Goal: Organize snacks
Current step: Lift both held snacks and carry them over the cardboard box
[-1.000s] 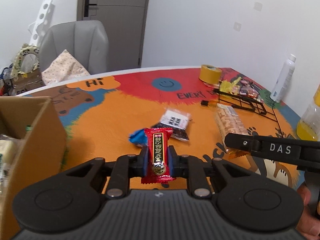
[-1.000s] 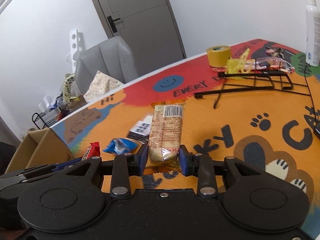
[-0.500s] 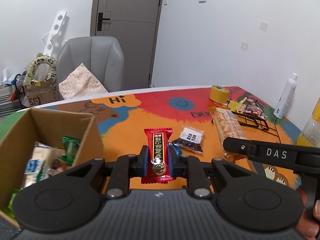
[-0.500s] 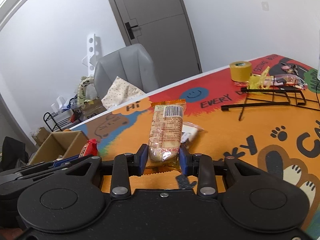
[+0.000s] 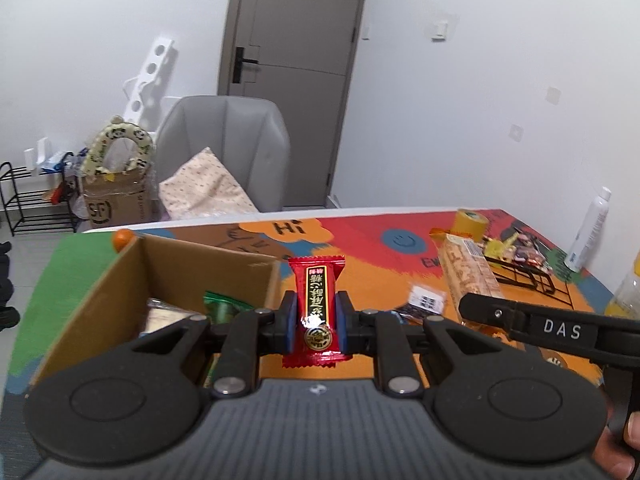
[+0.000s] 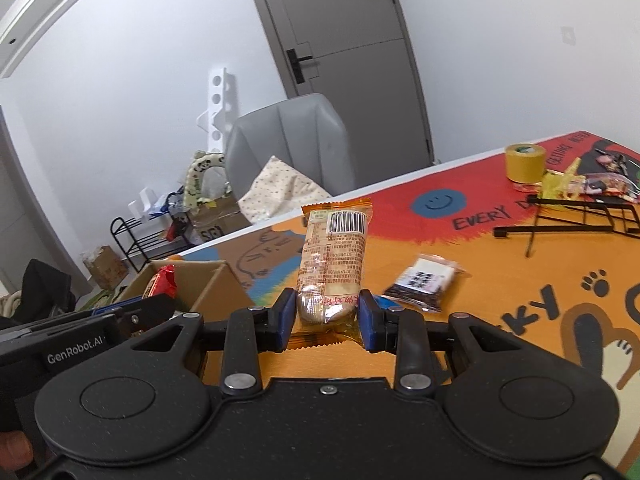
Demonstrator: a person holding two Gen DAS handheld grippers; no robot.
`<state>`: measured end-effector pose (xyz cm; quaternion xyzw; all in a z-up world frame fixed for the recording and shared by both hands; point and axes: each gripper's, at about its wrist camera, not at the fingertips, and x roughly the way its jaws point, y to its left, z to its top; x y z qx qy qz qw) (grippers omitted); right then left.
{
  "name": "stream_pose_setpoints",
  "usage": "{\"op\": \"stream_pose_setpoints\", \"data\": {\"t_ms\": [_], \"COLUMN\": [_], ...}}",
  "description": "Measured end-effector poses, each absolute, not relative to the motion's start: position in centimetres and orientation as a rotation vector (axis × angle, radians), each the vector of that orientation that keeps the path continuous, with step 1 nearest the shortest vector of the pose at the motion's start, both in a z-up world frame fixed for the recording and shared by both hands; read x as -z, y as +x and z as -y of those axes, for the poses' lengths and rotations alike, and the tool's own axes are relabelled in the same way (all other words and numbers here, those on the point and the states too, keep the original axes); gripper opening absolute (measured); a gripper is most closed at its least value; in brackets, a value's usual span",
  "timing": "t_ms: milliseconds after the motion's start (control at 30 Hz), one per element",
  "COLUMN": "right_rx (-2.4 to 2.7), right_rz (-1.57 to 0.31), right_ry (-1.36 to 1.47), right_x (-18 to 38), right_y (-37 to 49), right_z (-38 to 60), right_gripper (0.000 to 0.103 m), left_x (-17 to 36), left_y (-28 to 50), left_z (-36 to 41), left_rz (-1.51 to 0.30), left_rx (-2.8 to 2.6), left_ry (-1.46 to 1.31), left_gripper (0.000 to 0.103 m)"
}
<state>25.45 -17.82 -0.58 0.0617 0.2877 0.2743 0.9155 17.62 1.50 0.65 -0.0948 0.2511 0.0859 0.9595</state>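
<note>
Left wrist view: the left gripper (image 5: 316, 322) is clamped on one red foil candy wrapper with a gold-and-black label strip (image 5: 316, 308), held upright above the table just right of the open brown cardboard box (image 5: 100, 284) at the table's left edge. Inside the box lie at least two packets, one green (image 5: 224, 306) and one pale (image 5: 164, 316). A second ago the box showed only at the left border; now it fills the left half, and the small black-and-white seed packet (image 5: 426, 302) on the colourful printed table mat (image 5: 360, 276) sits further right. The mat reads "Hi". The right gripper's arm crosses at right, marked "DAS", carrying one long orange-trimmed clear wafer pack (image 5: 468, 276). One yellow tape roll (image 5: 472, 222) and one white spray bottle (image 5: 590, 228) stand near the table's far right corner.

Right wrist view: the right gripper (image 6: 327, 318) is clamped on the wafer pack's lower end, barcode uppermost, the pack raised off the table. A second ago it hung over the mat's middle; the box now shows nearer, at left. The left gripper's body reads "GenRobot.AI". The mat reads "EVERY". One black wire rack (image 6: 568, 220) lies near the far right edge beside loose snack packets (image 6: 600, 184).
</note>
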Motion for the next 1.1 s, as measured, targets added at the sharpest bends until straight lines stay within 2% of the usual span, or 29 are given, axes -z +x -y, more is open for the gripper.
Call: {"op": "stream_pose_setpoints", "data": {"t_ms": [500,1100], "right_rx": [-0.648,-0.69], "right_rz": [-0.596,-0.617], "right_ry": [0.109,0.09], "right_x": [0.2,0.5], "right_y": [24.7,25.3], "right_z": [13.1,8.7], "right_gripper": [0.031,0.031], "left_x": [-1.4,1.8], "left_y": [15.6,15.9], "left_z": [-7.1,-12.3], "left_rz": [-0.5,-0.563], "left_rx": [-0.275,-0.319], "left_ry": [-0.234,-0.302], "left_gripper": [0.018,0.019]}}
